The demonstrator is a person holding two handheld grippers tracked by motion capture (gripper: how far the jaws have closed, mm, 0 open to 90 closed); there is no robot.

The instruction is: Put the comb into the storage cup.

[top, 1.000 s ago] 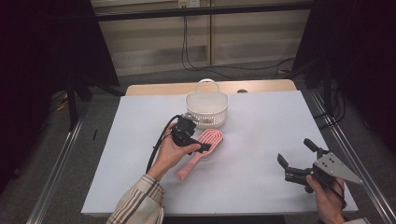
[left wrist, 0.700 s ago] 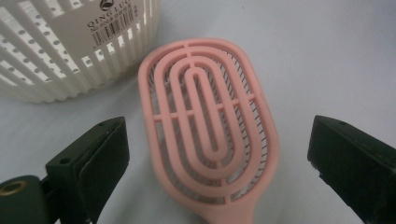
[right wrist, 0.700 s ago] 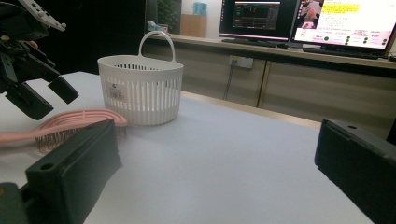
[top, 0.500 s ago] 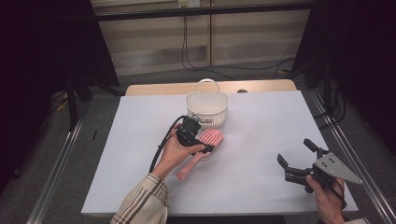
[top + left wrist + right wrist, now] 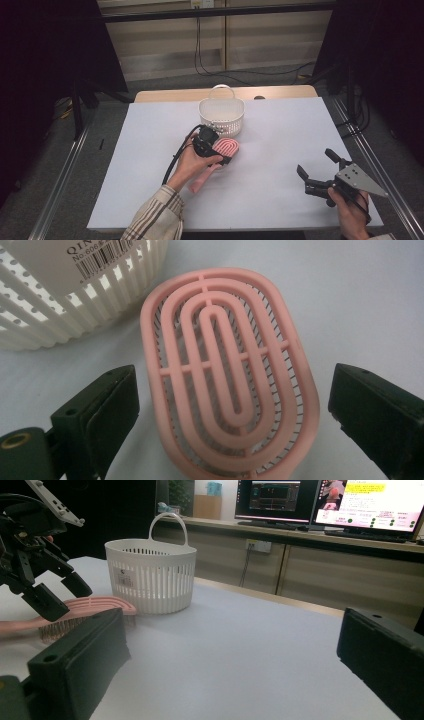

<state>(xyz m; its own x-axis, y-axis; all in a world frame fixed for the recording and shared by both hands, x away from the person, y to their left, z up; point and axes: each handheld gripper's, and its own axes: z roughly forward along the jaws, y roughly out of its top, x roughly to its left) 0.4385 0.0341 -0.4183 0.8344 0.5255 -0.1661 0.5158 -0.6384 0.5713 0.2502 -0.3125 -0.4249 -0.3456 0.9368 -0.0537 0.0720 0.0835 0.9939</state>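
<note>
The pink hairbrush (image 5: 220, 159) lies flat on the white table, bristles down, its oval slotted head (image 5: 230, 375) pointing to the white basket and just beside it, its handle towards the person.

Lab (monitors (image 5: 345, 502), bench, trailing cables (image 5: 200, 50))

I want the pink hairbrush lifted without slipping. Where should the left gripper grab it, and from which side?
Probably from above, across the oval head of the pink hairbrush. It lies flat, bristles down, and the left gripper already has its open jaws either side of the head's narrower width. The white basket stands close beyond, so approach from the handle end.
</note>
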